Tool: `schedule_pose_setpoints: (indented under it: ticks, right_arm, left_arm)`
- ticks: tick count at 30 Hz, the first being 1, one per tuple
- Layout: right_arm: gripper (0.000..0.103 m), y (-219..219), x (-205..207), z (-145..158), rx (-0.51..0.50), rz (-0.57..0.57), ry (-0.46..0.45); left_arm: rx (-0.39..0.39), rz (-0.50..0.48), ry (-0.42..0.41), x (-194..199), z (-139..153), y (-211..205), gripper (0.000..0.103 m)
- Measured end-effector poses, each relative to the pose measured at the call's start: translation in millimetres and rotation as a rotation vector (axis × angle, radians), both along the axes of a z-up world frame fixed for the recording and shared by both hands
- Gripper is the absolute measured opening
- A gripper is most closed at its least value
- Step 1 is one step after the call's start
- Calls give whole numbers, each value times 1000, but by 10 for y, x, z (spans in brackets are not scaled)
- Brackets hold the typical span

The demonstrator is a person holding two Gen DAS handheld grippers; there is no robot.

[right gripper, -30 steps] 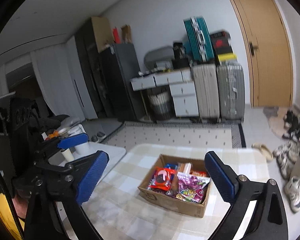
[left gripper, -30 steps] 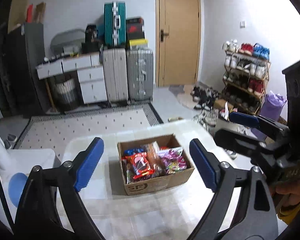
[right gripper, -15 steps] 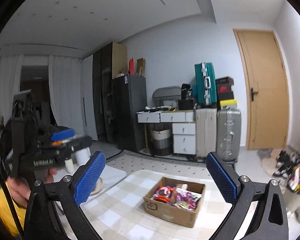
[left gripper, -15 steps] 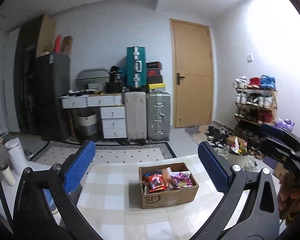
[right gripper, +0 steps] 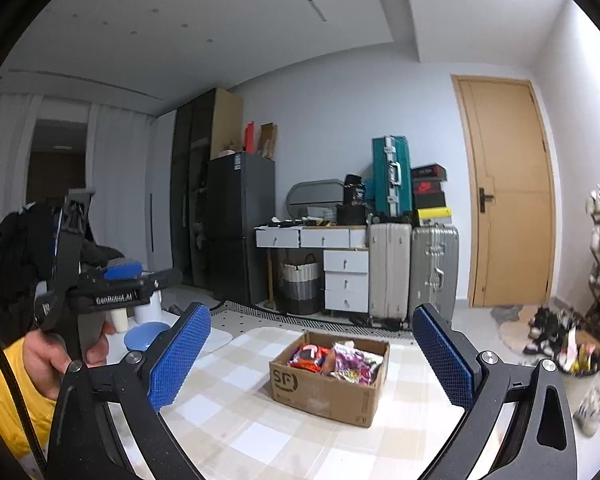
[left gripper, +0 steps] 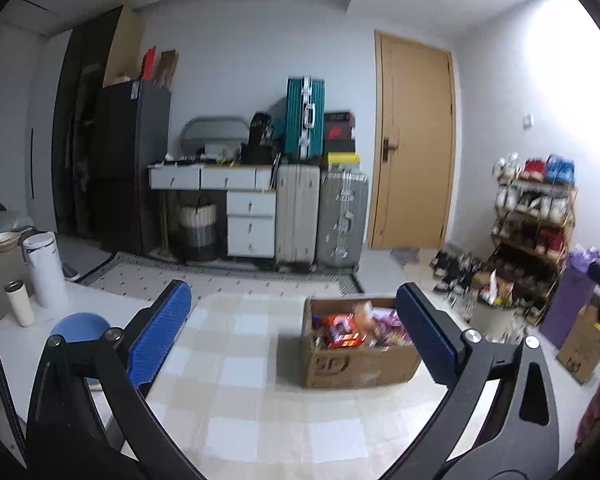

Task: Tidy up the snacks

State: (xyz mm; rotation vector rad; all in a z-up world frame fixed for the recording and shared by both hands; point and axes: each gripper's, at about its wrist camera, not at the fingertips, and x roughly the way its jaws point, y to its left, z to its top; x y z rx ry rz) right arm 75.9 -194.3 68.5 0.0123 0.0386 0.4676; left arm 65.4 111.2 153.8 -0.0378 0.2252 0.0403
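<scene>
A brown cardboard box (left gripper: pixel 356 364) full of several colourful snack packets (left gripper: pixel 342 330) stands on the checked table (left gripper: pixel 240 392). It also shows in the right wrist view (right gripper: pixel 324 384), with its snack packets (right gripper: pixel 340 360). My left gripper (left gripper: pixel 296 336) is open and empty, held above the table in front of the box. My right gripper (right gripper: pixel 312 360) is open and empty, also back from the box. The left gripper also appears at the left of the right wrist view (right gripper: pixel 116 276), held in a hand.
A blue bowl (left gripper: pixel 80 326), a white jug (left gripper: pixel 44 268) and a small white bottle (left gripper: pixel 18 304) stand on a white surface to the left. Suitcases (left gripper: pixel 322 216), drawers and a shoe rack (left gripper: pixel 532 224) line the room beyond.
Both grippers have risen and pulled back from the box, so it looks smaller and lower in both views. Both stayed open and empty.
</scene>
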Motion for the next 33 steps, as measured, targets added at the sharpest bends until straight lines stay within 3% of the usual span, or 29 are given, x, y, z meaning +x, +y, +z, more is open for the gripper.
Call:
schedule_pose_setpoints:
  ticks: [8,15,19,24,33]
  right_arm:
    - [102,-7,366,-544,-15,-60,67]
    - [102,37,686,-1216,13,-132,87]
    - [102,31,805,-1433,3,-184,65]
    - [102,-3,901,-1641,33,-219,73]
    - [102,-145,1007,-1740,73,-267,119]
  left_arm:
    - [39,13,42,502,-629,-184,102]
    - [58,-9,115,989,-1593,-451,102]
    - [19,-3,139,1175,-2028,-425,102]
    - [-10,13,129,1296,-2325,-316,102]
    - [23,5,139,1488,-2699,-399,102]
